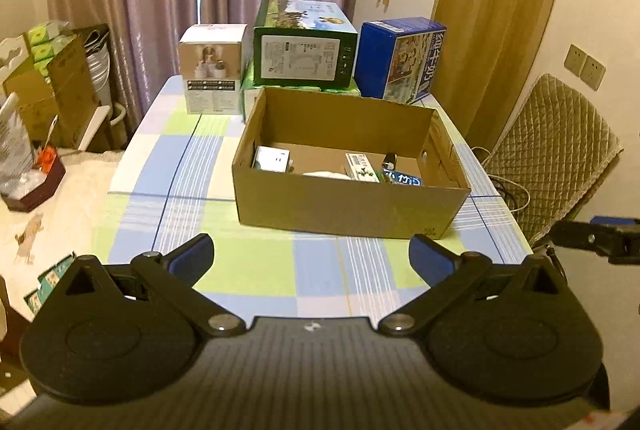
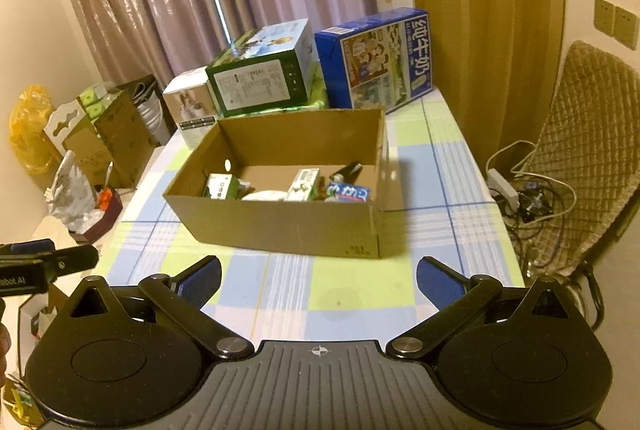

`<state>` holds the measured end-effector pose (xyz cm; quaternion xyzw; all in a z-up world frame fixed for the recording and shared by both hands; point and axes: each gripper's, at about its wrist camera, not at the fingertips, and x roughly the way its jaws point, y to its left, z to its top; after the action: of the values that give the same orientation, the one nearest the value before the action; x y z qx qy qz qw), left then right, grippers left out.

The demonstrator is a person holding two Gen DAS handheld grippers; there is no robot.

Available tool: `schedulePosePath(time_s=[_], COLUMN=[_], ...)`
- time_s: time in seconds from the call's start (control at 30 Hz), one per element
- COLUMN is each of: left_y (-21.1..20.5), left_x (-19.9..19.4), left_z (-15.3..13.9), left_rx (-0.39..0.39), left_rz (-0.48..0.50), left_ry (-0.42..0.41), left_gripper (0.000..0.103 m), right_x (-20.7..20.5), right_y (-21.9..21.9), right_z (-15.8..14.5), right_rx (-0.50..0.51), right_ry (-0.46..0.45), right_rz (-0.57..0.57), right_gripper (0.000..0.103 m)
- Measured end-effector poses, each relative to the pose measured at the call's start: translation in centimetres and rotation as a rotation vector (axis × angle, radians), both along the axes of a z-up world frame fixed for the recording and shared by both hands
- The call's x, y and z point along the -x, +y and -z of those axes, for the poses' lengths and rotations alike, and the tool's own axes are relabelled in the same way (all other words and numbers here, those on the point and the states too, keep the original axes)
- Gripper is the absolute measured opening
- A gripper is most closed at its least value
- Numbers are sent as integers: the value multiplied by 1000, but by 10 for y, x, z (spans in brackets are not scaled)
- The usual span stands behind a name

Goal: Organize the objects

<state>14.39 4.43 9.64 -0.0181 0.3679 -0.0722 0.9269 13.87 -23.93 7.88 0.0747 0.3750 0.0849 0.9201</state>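
Both grippers empty, fingers spread wide, held back from the cardboard box (image 1: pixel 348 206) on the checked tablecloth (image 1: pixel 256 270).

Left gripper (image 1: pixel 312 258) and right gripper (image 2: pixel 318 280) hold nothing; the box sits ahead of both, well apart from the fingertips. Inside it, near the front wall: small white carton (image 2: pixel 222 187), green-white carton (image 2: pixel 304 185), blue packet (image 2: pixel 352 192), white lump between. Beyond the box: white box (image 1: pixel 210 68), green box (image 1: pixel 304 46), blue milk box (image 1: pixel 400 58). Padded chair (image 2: pixel 580 158) off right.
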Motion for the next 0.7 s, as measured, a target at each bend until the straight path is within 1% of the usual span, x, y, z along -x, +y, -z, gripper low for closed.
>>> schedulePosePath(time_s=[0.17, 0.3, 0.47, 0.7], left_y=[3, 5, 4, 8], left_x=[24, 38, 51, 61], left_z=[-2, -3, -1, 2], left_rx=[-17, -13, -33, -36], left_rz=[-18, -15, -13, -10], left_ry=[-11, 0, 0, 4], left_gripper=[102, 102, 102, 102], right_x=[22, 37, 44, 50], right_y=[5, 10, 15, 19], right_z=[2, 2, 5, 7], right_rx=[9, 28, 13, 11], right_ry=[7, -5, 4, 4], right_rz=[-7, -13, -22, -29], right_gripper=[101, 101, 101, 101])
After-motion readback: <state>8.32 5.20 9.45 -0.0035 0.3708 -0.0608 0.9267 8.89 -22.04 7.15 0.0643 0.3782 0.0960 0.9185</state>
